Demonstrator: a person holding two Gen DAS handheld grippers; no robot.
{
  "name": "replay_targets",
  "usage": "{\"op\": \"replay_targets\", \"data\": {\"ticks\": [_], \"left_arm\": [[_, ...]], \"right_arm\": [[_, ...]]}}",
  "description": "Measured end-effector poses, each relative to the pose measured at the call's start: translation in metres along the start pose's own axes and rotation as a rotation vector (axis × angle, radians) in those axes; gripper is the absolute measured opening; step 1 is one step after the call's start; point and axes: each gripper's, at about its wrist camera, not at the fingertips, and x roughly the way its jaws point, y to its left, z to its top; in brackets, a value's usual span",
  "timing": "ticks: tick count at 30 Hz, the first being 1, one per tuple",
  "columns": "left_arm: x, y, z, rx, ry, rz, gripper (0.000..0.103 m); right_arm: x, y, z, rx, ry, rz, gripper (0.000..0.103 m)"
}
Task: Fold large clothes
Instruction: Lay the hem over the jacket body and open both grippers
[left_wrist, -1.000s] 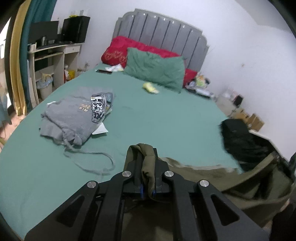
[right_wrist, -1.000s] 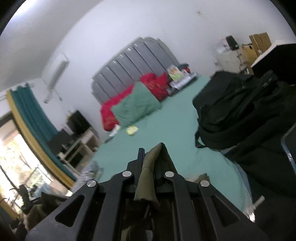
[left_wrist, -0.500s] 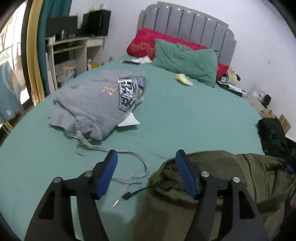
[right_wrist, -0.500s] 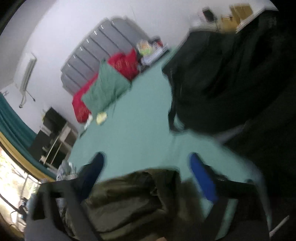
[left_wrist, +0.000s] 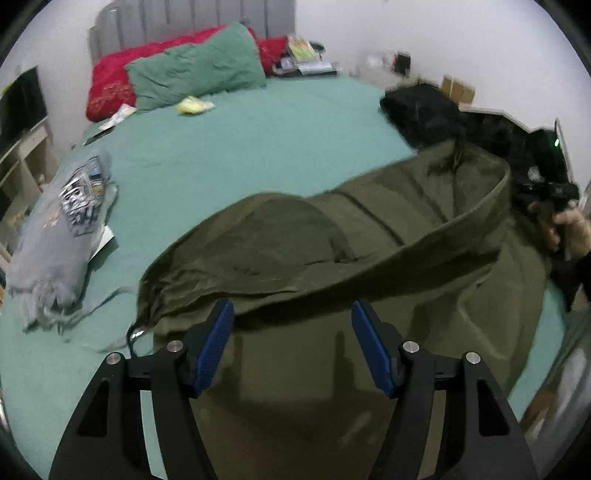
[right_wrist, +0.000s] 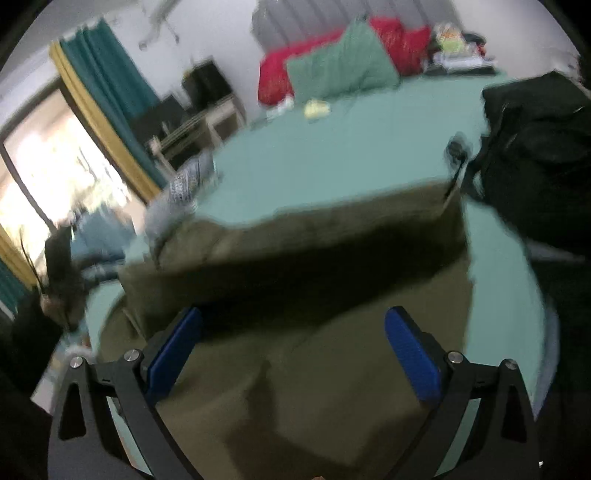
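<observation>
On the green bed (left_wrist: 280, 147) lies the olive garment (left_wrist: 332, 258), spread across the near end with its far edge folded over in a thick band, and nothing is pinching it. The left gripper (left_wrist: 291, 343) hangs just above the cloth, blue pads (left_wrist: 214, 347) spread wide, nothing between them; its jaws have just been opening, and the fabric lies loose below. The right gripper (right_wrist: 295, 350) is the same story in its own blurred view: jaws wide apart, just opened, the garment (right_wrist: 295, 258) lying free under them. From the left camera that right gripper (left_wrist: 546, 173) shows at the far right edge, with a hand (left_wrist: 572, 229) around its handle.

Writing now: a grey sweatshirt (left_wrist: 55, 240) sits folded at the left side of the bed, with a black-and-white printed patch (left_wrist: 81, 199) on top. Big block letters, but smeared by blur, so I cannot read them. A white paper corner (left_wrist: 103, 240) pokes out from under it.

At the head, a green pillow (left_wrist: 195, 74) leans on a red one (left_wrist: 110, 81), and a small yellow item (left_wrist: 194, 106) lies just in front. A black bag (left_wrist: 424, 110) rests at the right edge of the bed, beside the garment's far corner; whether anything is inside, I cannot tell. Brown boxes (left_wrist: 458, 88) stand against the wall beyond it, contents hidden.
</observation>
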Motion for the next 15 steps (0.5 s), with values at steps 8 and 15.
{"op": "replay_targets", "data": {"ticks": [8,15], "left_arm": [[0.059,0.002,0.033,-0.010,0.114,0.141,0.003],[0.069,0.037,0.085,-0.174,0.033,0.192,0.003]], "right_arm": [[0.049,-0.011,0.002,0.127,0.061,-0.073,0.099],[0.043,-0.071,0.012,0.345,-0.098,-0.131,0.099]]}}
